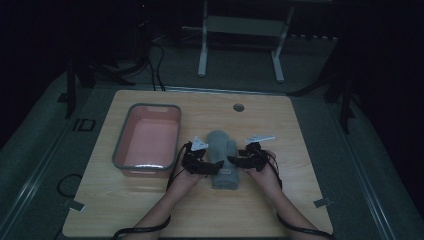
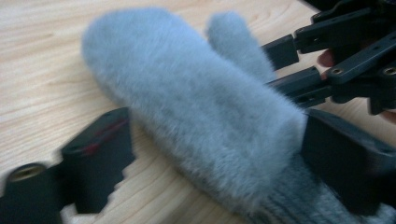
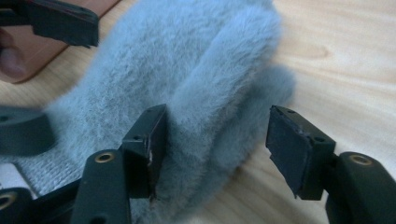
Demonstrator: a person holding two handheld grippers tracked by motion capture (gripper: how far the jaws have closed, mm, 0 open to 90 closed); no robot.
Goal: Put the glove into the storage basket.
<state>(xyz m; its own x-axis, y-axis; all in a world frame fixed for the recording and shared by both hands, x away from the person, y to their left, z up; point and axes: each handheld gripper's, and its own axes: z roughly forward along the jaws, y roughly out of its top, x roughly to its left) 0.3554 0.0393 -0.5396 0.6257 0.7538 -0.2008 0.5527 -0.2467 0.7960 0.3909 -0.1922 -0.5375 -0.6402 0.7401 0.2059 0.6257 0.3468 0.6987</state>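
A grey furry mitten point(image 1: 222, 150) lies flat in the middle of the wooden table point(image 1: 290, 200), its knitted cuff toward the person. My left gripper point(image 1: 212, 167) reaches the cuff end from the left, my right gripper point(image 1: 235, 161) from the right. In the left gripper view the mitten point(image 2: 196, 107) lies between my left gripper's point(image 2: 215, 140) jaws, which stand apart at its two sides. In the right gripper view one jaw of my right gripper point(image 3: 222, 140) rests in the fur of the mitten point(image 3: 187, 79); the other stands free over bare wood beside the thumb.
A pink basin with a grey rim point(image 1: 120, 145) sits empty just left of the mitten. A round cable hole point(image 1: 238, 107) is near the table's far edge. A white stand's legs point(image 1: 202, 60) are on the floor beyond the table.
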